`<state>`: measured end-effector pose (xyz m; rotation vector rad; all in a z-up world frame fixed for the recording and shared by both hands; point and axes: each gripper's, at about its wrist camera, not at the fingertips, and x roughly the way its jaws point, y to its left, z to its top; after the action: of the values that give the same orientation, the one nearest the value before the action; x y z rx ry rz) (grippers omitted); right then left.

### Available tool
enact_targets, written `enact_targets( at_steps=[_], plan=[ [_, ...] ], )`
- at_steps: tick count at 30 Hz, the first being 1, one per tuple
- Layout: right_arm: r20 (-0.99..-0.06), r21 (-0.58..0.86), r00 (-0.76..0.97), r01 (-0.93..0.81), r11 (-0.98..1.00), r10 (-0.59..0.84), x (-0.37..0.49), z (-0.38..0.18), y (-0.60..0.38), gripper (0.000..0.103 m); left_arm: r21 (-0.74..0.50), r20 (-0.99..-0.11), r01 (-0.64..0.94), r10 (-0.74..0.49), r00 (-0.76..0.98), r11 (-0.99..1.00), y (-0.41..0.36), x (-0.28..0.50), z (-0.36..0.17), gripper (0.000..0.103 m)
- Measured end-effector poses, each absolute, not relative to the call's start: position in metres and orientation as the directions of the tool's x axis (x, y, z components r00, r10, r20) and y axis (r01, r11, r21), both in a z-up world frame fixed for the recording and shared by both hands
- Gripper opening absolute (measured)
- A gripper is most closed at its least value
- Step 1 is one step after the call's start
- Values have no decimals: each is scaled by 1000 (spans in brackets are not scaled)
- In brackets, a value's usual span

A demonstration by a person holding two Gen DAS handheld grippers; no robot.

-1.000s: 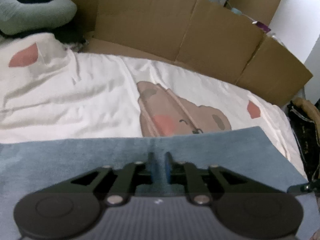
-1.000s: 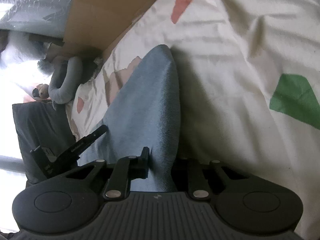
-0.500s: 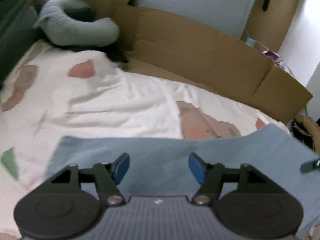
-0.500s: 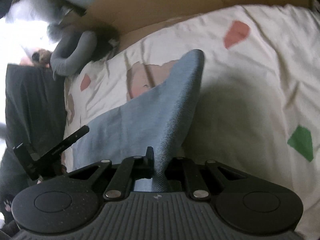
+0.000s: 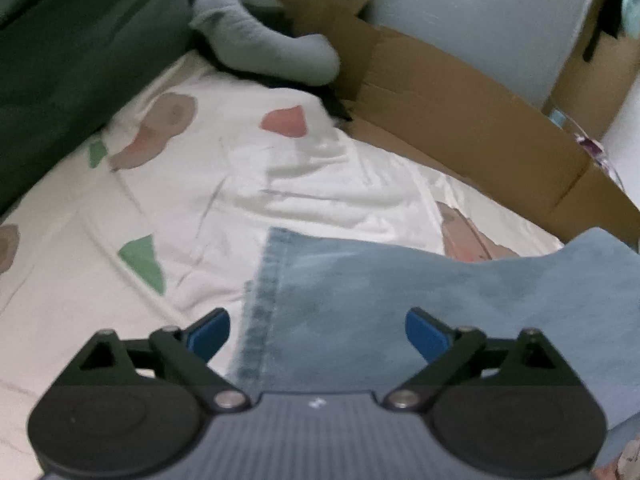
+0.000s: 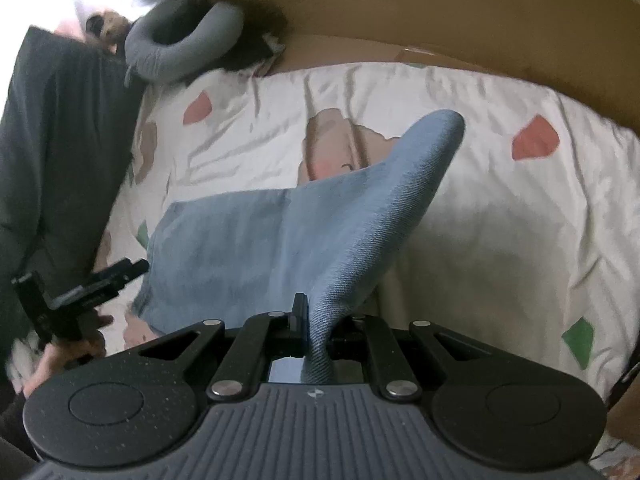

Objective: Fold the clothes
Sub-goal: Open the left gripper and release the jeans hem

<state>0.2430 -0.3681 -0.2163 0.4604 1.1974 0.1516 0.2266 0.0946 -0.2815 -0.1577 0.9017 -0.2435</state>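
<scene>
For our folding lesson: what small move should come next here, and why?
Probably carry the right gripper, shut on the blue denim garment, across to lay that raised fold flat on the white patterned sheet; the left gripper has just opened and holds nothing.

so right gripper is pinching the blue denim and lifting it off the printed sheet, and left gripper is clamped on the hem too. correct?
Not quite. The left gripper is not clamped: its blue pads stand wide apart, having just opened, with the hem lying loose below, as the left wrist view shows. The rest holds: the right gripper pinches the blue denim, lifted off the printed sheet.
</scene>
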Motion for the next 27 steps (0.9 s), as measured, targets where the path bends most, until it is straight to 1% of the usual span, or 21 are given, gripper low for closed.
enact_targets(
  at_steps=[6, 9, 10, 11, 14, 15, 27],
  plan=[
    [-891, 362, 319, 70, 930, 323, 261, -189, -339, 6, -294, -759, 98, -295, 580, 951, 115, 219, -290, 96],
    [-903, 326, 310, 45, 944, 297, 268, -179, -322, 6, -326, -763, 89, -317, 563, 941, 121, 216, -298, 92],
    [-905, 318, 310, 35, 947, 292, 270, -176, -316, 6, -337, -764, 85, -325, 558, 938, 123, 215, -301, 88],
    [-905, 311, 312, 23, 950, 289, 272, -173, -309, 6, -345, -764, 82, -331, 554, 935, 124, 214, -304, 81],
    [-908, 298, 312, 5, 955, 282, 278, -166, -292, 6, -361, -766, 72, -340, 545, 930, 128, 210, -309, 73],
    [-909, 295, 310, 5, 956, 279, 279, -165, -287, 6, -365, -766, 68, -342, 544, 928, 130, 209, -310, 72],
    [-929, 250, 280, -5, 968, 242, 299, -153, -239, 6, -423, -736, 3, -345, 583, 906, 157, 184, -300, 71]
  ],
)
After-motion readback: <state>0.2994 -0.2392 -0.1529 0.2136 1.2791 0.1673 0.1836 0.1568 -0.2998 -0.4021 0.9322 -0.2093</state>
